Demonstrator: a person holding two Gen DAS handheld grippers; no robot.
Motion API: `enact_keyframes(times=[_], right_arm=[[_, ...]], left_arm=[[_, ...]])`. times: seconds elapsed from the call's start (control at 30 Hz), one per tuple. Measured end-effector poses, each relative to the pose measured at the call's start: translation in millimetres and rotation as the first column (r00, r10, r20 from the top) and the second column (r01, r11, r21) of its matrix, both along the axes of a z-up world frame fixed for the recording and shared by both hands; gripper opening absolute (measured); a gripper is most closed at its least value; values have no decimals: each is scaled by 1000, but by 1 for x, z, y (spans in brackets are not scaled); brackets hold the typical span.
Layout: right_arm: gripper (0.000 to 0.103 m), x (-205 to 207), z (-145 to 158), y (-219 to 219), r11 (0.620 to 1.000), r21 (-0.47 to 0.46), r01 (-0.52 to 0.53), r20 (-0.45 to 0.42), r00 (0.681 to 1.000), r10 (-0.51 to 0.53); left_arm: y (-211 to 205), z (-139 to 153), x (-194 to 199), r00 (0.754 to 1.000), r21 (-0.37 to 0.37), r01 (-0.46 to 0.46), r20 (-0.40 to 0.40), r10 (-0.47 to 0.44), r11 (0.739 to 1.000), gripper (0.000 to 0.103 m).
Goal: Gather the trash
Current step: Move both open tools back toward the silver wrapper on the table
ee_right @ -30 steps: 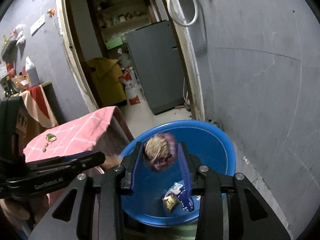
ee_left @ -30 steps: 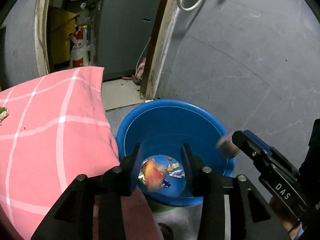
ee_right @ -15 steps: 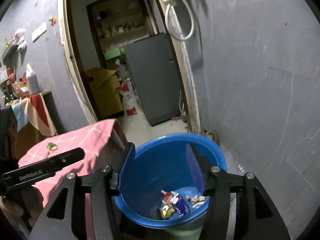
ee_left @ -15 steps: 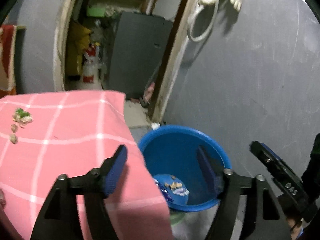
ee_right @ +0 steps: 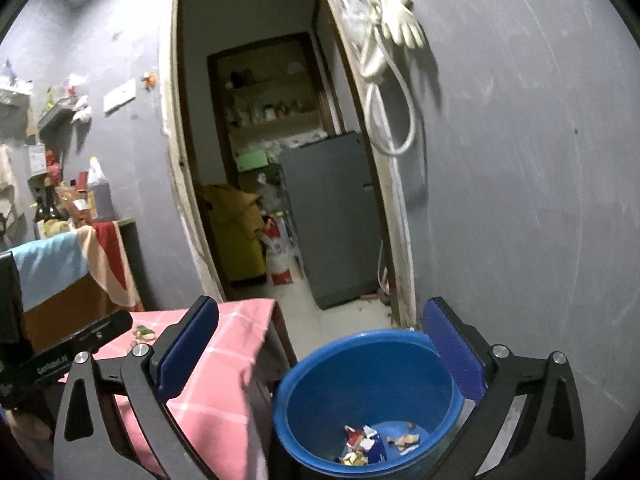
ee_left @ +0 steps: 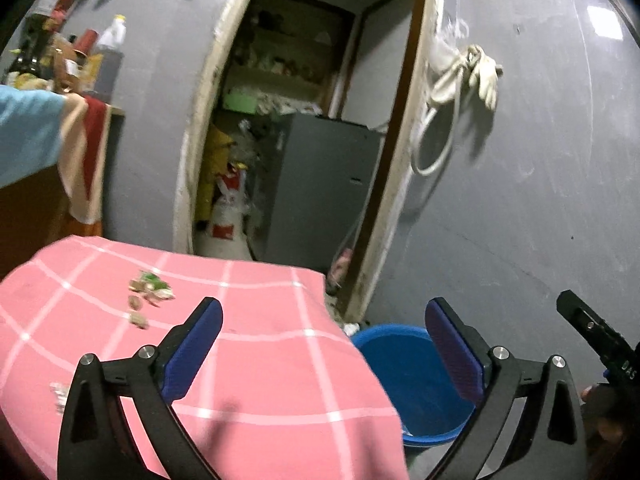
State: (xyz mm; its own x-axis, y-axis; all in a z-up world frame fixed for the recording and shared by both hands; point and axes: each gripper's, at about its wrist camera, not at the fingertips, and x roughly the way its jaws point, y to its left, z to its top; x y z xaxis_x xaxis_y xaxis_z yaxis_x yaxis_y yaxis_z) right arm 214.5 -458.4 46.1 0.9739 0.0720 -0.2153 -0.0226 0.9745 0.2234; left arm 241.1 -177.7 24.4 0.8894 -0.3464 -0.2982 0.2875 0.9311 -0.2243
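Both grippers are empty: the left gripper [ee_left: 324,346] has its jaws spread wide, having just been opening, with nothing between them, and the right gripper [ee_right: 320,346] likewise has its jaws spread and bare after opening over the blue basin [ee_right: 296,392]. Wrappers and scraps [ee_right: 372,442] lie on the basin's bottom, at about six o'clock in the right wrist view. The step in hand looks like the reach back for more: a small heap of scraps [ee_left: 150,288] sits on the pink checked cloth [ee_left: 260,360] covering the bench, at roughly ten o'clock from the left jaws, with loose bits [ee_left: 138,320] just below it. To do it well, keep the jaws wide, come down over the heap from above, straddle it, and close low so the pads gather crumbs without snagging cloth. A blurred bit [ee_left: 60,394] lies at eight o'clock.
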Motion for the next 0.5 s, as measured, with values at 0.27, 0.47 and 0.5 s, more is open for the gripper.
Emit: enact_keyframes(times=[0.27, 0.47, 0.5], right_arm=[[103, -12, 17, 38, 998, -37, -58, 79, 995, 60], [103, -15, 18, 72, 990, -56, -127, 86, 988, 131], [103, -15, 17, 79, 988, -58, -141, 86, 986, 146]], left_arm=[[41, 6, -31, 994, 34, -88, 71, 86, 996, 100], [79, 0, -52, 985, 51, -160, 77, 156, 986, 100], [86, -1, -56, 982, 52, -175, 76, 170, 983, 100]])
